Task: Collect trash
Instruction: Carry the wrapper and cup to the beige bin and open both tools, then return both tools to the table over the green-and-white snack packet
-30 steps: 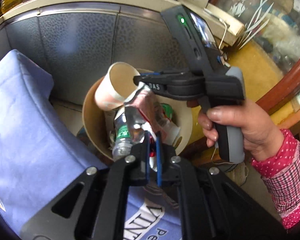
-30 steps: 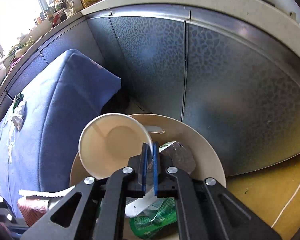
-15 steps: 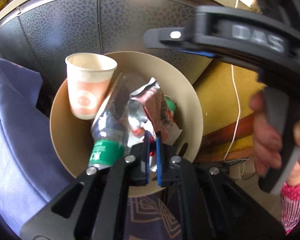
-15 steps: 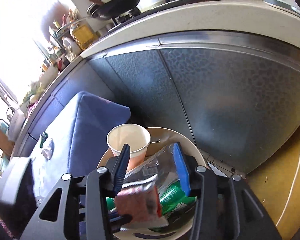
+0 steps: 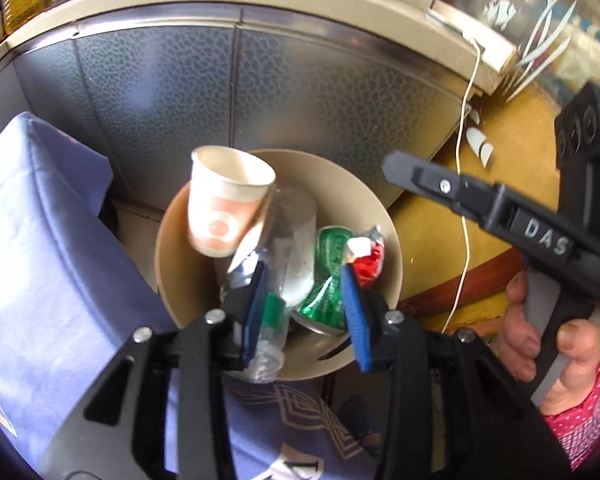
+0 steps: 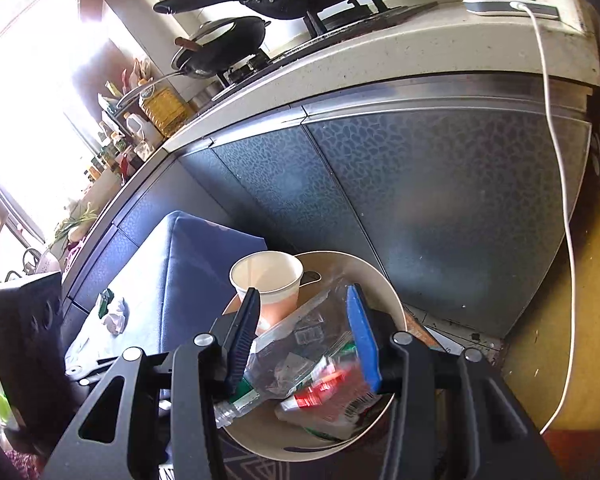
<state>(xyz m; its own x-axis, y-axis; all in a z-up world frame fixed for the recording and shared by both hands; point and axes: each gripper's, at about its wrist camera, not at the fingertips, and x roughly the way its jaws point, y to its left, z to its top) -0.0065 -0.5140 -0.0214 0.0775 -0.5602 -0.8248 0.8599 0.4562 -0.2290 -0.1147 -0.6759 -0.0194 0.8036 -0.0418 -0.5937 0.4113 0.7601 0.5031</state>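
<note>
- Kitchen cabinet fronts of dark pebbled metal fill the upper frame, behind a round beige bin (image 5: 384, 216) at centre.
- Left tongs (image 5: 306, 312) gape, released, directly above the bin; right tongs (image 6: 302, 340) likewise spread, gripping nothing.
- Paper cup (image 5: 224, 204) leans upright at the bin's upper left, atop a crushed clear bottle (image 5: 296, 240) lying neck toward the camera, beside green and red wrappers (image 5: 366, 258).
- Crumpled paper (image 6: 116, 314) on the blue-draped desk (image 6: 188, 264), at left of the right view, seems next, probably nearer the left tongs.

Grey cabinet doors (image 6: 440, 208), yellow floor (image 5: 500, 152)
</note>
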